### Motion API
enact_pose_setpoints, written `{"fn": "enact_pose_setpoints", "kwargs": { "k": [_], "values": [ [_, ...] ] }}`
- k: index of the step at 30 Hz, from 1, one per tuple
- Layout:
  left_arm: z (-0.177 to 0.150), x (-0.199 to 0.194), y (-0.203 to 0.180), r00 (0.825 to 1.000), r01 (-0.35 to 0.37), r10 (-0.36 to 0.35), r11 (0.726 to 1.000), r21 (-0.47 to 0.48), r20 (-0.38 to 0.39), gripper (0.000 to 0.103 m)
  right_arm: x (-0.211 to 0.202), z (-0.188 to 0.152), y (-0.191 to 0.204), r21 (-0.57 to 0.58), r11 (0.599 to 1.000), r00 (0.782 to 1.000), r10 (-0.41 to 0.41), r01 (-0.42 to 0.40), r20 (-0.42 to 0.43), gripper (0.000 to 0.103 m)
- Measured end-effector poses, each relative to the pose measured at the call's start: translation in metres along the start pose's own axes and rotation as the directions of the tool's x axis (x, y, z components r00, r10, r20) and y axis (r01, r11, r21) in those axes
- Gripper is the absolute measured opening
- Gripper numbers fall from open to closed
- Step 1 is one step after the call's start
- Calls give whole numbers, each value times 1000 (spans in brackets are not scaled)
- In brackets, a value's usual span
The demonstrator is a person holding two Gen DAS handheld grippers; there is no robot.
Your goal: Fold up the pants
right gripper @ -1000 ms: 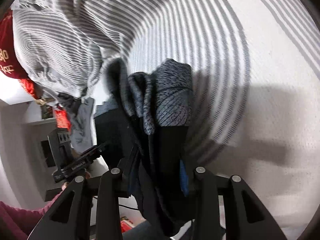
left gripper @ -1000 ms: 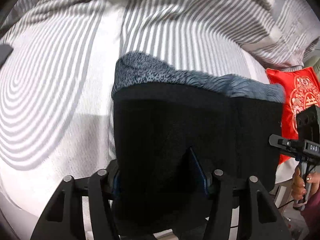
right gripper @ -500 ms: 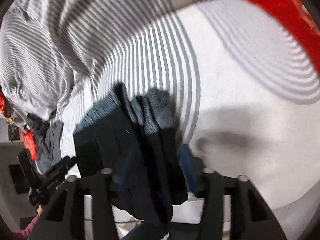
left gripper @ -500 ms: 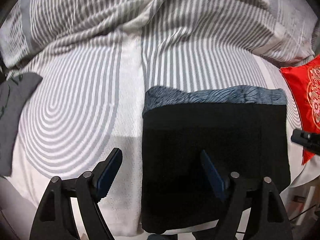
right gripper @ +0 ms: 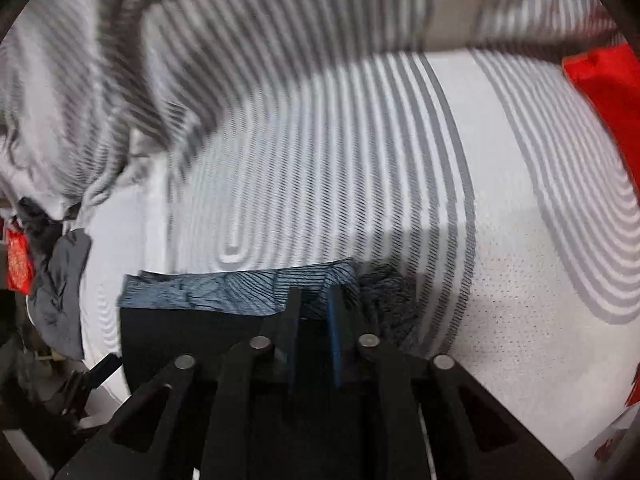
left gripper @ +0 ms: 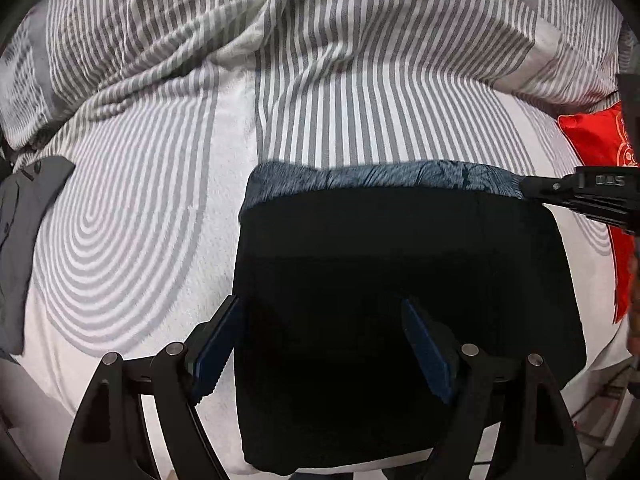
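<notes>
The pants (left gripper: pixel 400 272) lie folded in a black rectangle on the striped bed, with a blue-grey patterned band along the far edge. My left gripper (left gripper: pixel 320 312) is open and hovers over the near left part of the pants, holding nothing. My right gripper (right gripper: pixel 314 304) is nearly closed, its jaws pinching the far right corner of the pants (right gripper: pixel 240 292) at the patterned band. The right gripper's body also shows at the right edge of the left wrist view (left gripper: pixel 584 192).
The bed sheet (left gripper: pixel 140 220) is white with grey curved stripes. A rumpled striped duvet (left gripper: pixel 280 32) lies at the back. A red cushion (left gripper: pixel 600 148) sits at the right. A grey garment (left gripper: pixel 24 216) lies at the left edge.
My left gripper opened and let go of the pants, then pulled back. The pants came down flat on the bed. My right gripper swung round and lowered with the corner still pinched.
</notes>
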State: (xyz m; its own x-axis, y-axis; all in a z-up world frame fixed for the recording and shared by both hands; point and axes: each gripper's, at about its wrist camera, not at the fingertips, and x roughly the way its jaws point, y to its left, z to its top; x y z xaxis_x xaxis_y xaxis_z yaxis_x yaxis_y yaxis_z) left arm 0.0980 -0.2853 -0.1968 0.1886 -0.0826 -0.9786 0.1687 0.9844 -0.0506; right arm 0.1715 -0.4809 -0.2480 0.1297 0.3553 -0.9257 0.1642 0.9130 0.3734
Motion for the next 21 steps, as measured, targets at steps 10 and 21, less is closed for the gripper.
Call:
{"fn": "enact_pose_setpoints", "kwargs": {
  "k": [10,21],
  "values": [
    [-4,3,3,1000,-8,8,1000,-21,-9,82,-38,-34,-5,33,999,999,43,-43,-4,7],
    [-6,17,-9,998,-58,58,998,36,-12,85,-32,-86,6,-21,1000,997,4,-5,-80,17]
  ]
}}
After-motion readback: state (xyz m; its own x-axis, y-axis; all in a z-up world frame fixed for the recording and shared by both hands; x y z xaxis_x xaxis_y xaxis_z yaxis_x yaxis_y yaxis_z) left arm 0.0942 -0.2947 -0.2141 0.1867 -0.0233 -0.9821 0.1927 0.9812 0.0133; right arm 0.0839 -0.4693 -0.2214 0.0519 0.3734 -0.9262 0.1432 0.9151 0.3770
